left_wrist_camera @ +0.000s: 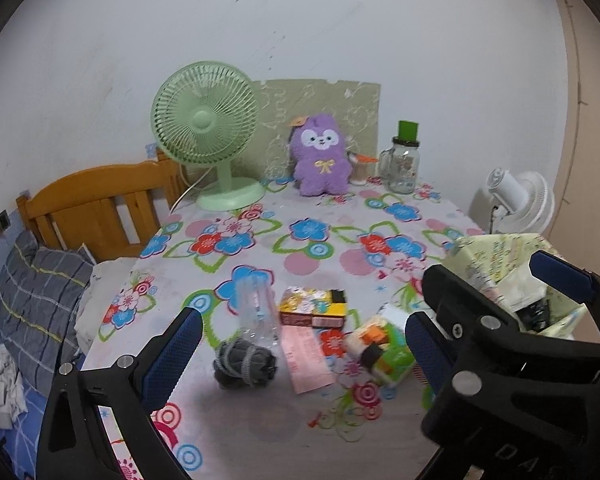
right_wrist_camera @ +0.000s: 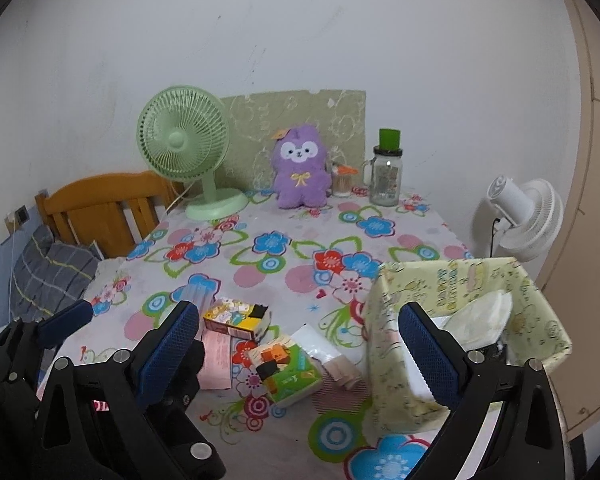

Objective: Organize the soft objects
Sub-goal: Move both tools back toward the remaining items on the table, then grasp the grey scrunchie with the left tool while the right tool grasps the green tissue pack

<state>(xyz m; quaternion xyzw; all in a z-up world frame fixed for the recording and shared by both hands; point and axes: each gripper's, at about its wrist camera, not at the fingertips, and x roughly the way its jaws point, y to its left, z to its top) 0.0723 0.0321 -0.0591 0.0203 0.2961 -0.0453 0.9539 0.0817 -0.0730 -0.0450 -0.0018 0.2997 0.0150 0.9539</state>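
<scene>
A grey rolled sock bundle (left_wrist_camera: 245, 364) lies on the floral tablecloth (left_wrist_camera: 260, 240) between my left gripper's fingers. My left gripper (left_wrist_camera: 300, 352) is open and empty above it. A green tissue pack (left_wrist_camera: 382, 350) (right_wrist_camera: 286, 372) lies to its right. A purple plush toy (left_wrist_camera: 320, 156) (right_wrist_camera: 300, 170) sits upright at the table's back. A pale yellow paper box (right_wrist_camera: 468, 336) (left_wrist_camera: 512, 276) stands at the right with white soft items inside. My right gripper (right_wrist_camera: 300, 348) is open and empty, its right finger over the box.
A clear plastic bottle (left_wrist_camera: 256, 308), a small yellow carton (left_wrist_camera: 314, 307) and a pink slip (left_wrist_camera: 306, 356) lie mid-table. A green fan (left_wrist_camera: 208, 136), a glass jar (left_wrist_camera: 404, 164) and a white fan (right_wrist_camera: 524, 220) stand at the back and right. A bed (left_wrist_camera: 40, 280) lies left.
</scene>
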